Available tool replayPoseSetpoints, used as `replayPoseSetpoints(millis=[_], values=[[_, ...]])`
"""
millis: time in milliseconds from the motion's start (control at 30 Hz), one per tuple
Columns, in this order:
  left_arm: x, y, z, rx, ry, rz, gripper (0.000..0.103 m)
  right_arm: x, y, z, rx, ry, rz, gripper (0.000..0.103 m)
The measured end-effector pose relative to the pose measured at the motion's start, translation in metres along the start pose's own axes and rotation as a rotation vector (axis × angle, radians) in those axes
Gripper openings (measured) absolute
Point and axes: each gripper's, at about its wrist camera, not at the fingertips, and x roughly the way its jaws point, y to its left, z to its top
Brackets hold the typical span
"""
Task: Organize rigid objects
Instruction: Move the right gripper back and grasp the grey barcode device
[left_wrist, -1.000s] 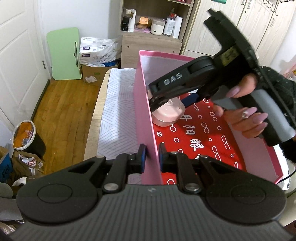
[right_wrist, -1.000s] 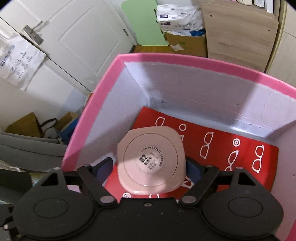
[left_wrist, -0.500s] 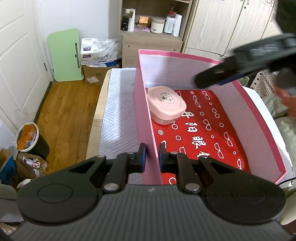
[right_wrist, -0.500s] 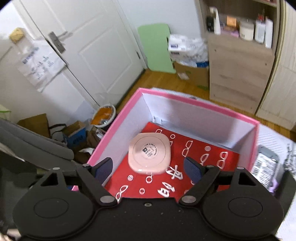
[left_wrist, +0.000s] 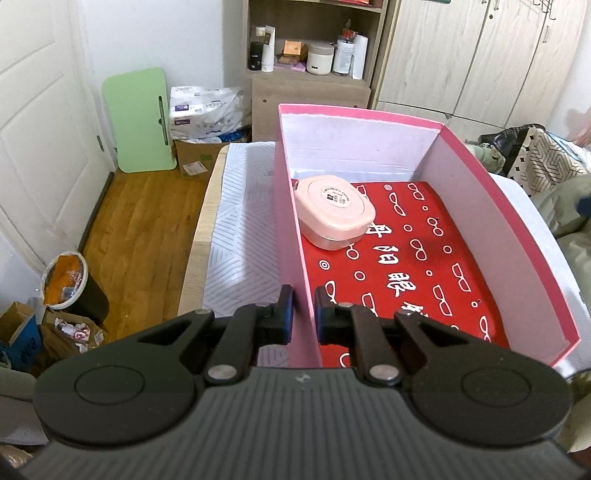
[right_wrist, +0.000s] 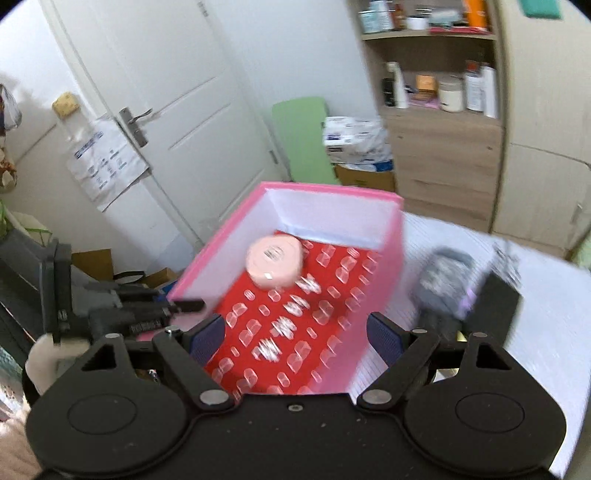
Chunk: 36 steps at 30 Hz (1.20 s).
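A pink box (left_wrist: 509, 221) with a red patterned floor stands on the bed. A round pink container (left_wrist: 334, 210) sits inside it near the far left corner, also in the right wrist view (right_wrist: 275, 266). My left gripper (left_wrist: 303, 319) is shut on the box's left wall (left_wrist: 290, 229) near its front end. My right gripper (right_wrist: 295, 334) is open and empty, held high above the box's (right_wrist: 391, 258) near end. The left gripper also shows in the right wrist view (right_wrist: 177, 306).
A grey object (right_wrist: 443, 280) and a black object (right_wrist: 495, 306), both blurred, lie on the bed right of the box. A bin (left_wrist: 70, 284) and cardboard boxes stand on the wooden floor at left. A shelf unit (left_wrist: 310, 74) stands behind the bed.
My right gripper let go of the pink container, opened, and rose up and back out of the box. The left gripper kept its hold on the box wall.
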Motion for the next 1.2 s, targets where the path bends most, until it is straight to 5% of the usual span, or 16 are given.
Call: replayPoseSetpoints(millis=[467, 733, 967, 1033, 1167, 1200], values=[[-0.006, -0.012, -0.002, 0.057, 0.014, 0.057, 0.008, 0.012, -0.089, -0.111, 0.287, 0.047, -0.023, 0.087], [-0.005, -0.014, 0.001, 0.055, 0.036, 0.072, 0.007, 0.044, -0.102, -0.131, 0.362, 0.006, 0.049, 0.085], [-0.004, -0.017, 0.001, 0.058, 0.043, 0.082, 0.007, 0.053, -0.110, -0.136, 0.485, -0.118, 0.121, 0.084], [-0.004, -0.016, 0.000, 0.060, 0.044, 0.084, 0.007, 0.053, -0.109, -0.138, 0.493, -0.127, 0.104, 0.070], [-0.005, -0.014, 0.001, 0.051, 0.046, 0.068, 0.007, 0.056, -0.114, -0.143, 0.508, -0.153, 0.079, 0.024], [-0.005, -0.013, 0.001, 0.050, 0.044, 0.068, 0.007, 0.056, -0.113, -0.145, 0.498, -0.177, 0.077, 0.023]])
